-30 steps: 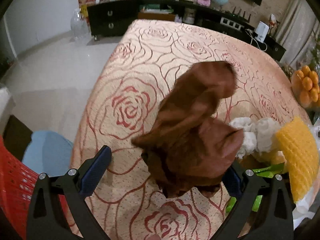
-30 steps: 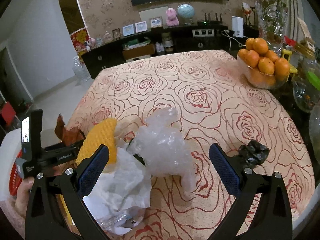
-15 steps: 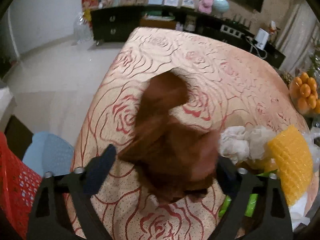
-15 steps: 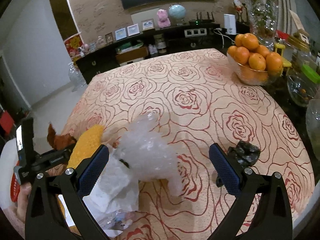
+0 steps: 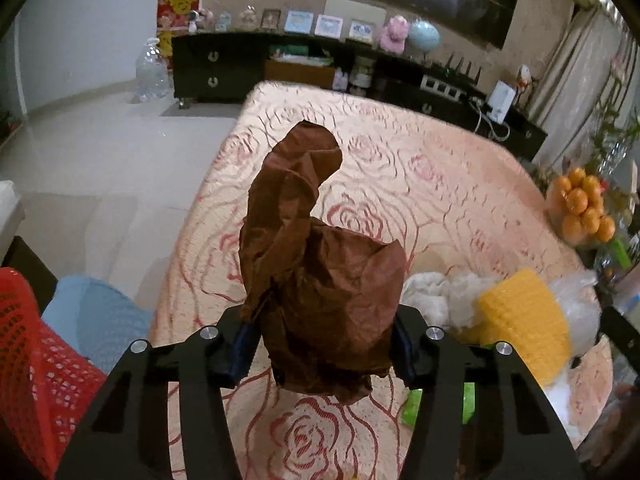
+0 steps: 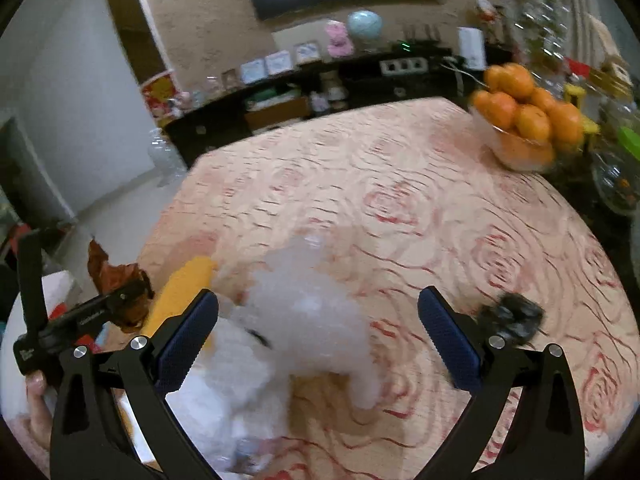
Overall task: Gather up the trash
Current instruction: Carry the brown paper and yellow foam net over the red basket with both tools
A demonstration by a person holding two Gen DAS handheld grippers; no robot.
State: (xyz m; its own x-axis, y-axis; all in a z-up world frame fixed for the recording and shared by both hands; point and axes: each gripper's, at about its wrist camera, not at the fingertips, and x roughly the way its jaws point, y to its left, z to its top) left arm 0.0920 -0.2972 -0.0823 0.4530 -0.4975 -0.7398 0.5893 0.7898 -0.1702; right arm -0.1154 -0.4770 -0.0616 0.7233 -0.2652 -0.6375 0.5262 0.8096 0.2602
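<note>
Left tongs [image 5: 322, 346] pinching a crumpled brown paper bag [image 5: 316, 264], the jaws having just been closing onto it, both blue pads pressing into its lower sides. Bag sticking up and forward from the grip, its twisted upper end leaning away over the bench [image 5: 420, 184], its ragged bottom hanging just below the pads and seeming clear of the rose-patterned tablecloth [image 5: 320, 432]. Lying just right of these tongs: a wad of white tissue [image 5: 436, 296], a yellow foam fruit net [image 5: 524, 320], a clear plastic bag [image 5: 576, 300] and a scrap of green wrapper [image 5: 414, 408]. Sitting low to the left of the tongs, off the bench edge: a red plastic basket [image 5: 28, 364] and something light blue [image 5: 96, 320] beside it.

Right tongs [image 6: 318, 332] standing spread wide, pinching nothing. Lying between the two fingers, nearer the left one, though blurred: a crumpled clear plastic bag [image 6: 312, 304], with white paper [image 6: 236, 384] below it and the yellow net [image 6: 180, 292] just beyond the left finger. Resting just outside the right finger: a small black crumpled piece [image 6: 516, 316]. Showing far left in this view: the other tool, gripped by a hand [image 6: 38, 404], with the brown bag [image 6: 116, 280] in its jaws. Sitting well beyond the right finger, at the far right edge of the bench: a glass bowl of oranges [image 6: 524, 124].
</note>
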